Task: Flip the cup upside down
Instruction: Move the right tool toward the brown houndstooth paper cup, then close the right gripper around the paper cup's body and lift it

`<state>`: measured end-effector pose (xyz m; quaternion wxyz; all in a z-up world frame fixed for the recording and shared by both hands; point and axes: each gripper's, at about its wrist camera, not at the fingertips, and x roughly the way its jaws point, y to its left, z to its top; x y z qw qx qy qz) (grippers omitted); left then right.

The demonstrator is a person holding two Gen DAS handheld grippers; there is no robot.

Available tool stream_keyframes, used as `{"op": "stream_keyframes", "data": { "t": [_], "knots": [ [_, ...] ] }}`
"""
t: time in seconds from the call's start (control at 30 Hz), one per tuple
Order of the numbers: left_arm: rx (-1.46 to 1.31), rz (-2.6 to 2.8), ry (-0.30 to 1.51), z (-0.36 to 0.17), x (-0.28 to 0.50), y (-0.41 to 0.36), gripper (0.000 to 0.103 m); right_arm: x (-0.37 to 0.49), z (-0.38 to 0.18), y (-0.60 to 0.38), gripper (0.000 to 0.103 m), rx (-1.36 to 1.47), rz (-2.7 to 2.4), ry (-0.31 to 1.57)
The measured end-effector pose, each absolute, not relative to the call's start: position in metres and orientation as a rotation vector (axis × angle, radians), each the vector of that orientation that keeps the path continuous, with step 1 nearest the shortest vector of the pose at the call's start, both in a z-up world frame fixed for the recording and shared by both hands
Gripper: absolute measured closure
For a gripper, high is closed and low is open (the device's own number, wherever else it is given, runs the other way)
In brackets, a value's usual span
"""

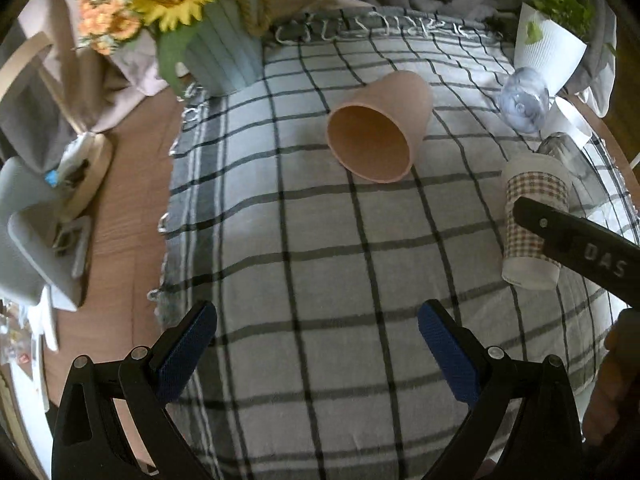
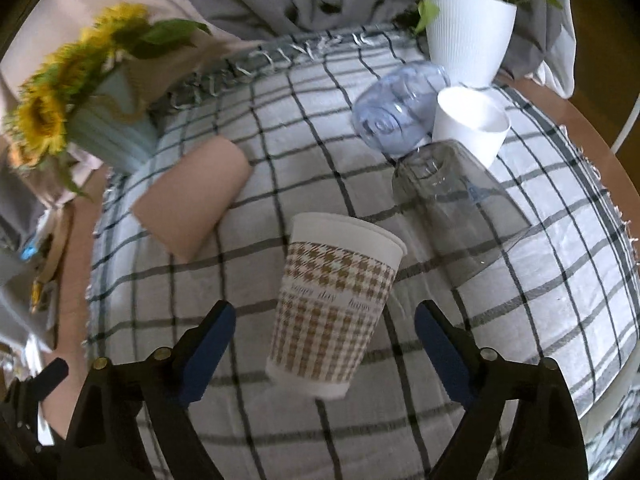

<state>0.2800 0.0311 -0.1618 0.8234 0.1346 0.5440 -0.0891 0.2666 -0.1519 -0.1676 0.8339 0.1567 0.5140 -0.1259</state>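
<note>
A paper cup with a brown checked sleeve (image 2: 334, 304) stands upright on the checked cloth, between and just beyond the open fingers of my right gripper (image 2: 324, 340); the pads do not touch it. It also shows at the right of the left wrist view (image 1: 534, 216), partly behind the right gripper's black finger (image 1: 576, 246). A pink cup (image 1: 378, 128) lies on its side mid-cloth, its mouth toward my left gripper (image 1: 318, 340), which is open and empty well short of it. The pink cup also shows in the right wrist view (image 2: 192, 200).
A sunflower vase (image 1: 224, 60) stands at the far left of the cloth and a white plant pot (image 2: 468, 32) at the far right. Two clear cups (image 2: 400, 108) (image 2: 452, 196) and a white cup (image 2: 472, 124) lie near the pot. Clutter sits left of the cloth (image 1: 60, 184).
</note>
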Motion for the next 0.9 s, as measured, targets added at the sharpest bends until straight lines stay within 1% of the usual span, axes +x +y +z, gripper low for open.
{"op": "stream_keyframes", "data": {
  "t": [0.13, 0.17, 0.3, 0.47, 0.63, 0.9],
  "knots": [
    [0.299, -0.202, 1.166, -0.169, 0.289, 0.028, 0.0, 0.279, -0.18, -0.156, 0.021, 0.338, -0.286, 1.124],
    [0.299, -0.206, 1.167, -0.17, 0.291, 0.027, 0.0, 0.28, -0.181, -0.156, 0.025, 0.338, -0.289, 1.126],
    [0.307, -0.215, 1.171, -0.175, 0.294, 0.025, 0.0, 0.287, -0.189, -0.155, 0.036, 0.328, -0.281, 1.156],
    [0.302, -0.218, 1.167, -0.175, 0.295, 0.03, 0.0, 0.288, -0.186, -0.148, 0.037, 0.29, -0.256, 1.163],
    [0.282, -0.187, 1.15, -0.172, 0.297, 0.041, 0.0, 0.281, -0.168, -0.135, 0.037, 0.239, -0.219, 1.168],
    [0.286, -0.162, 1.175, -0.182, 0.281, 0.049, 0.0, 0.261, -0.159, -0.117, 0.036, 0.16, -0.157, 1.264]
  ]
}}
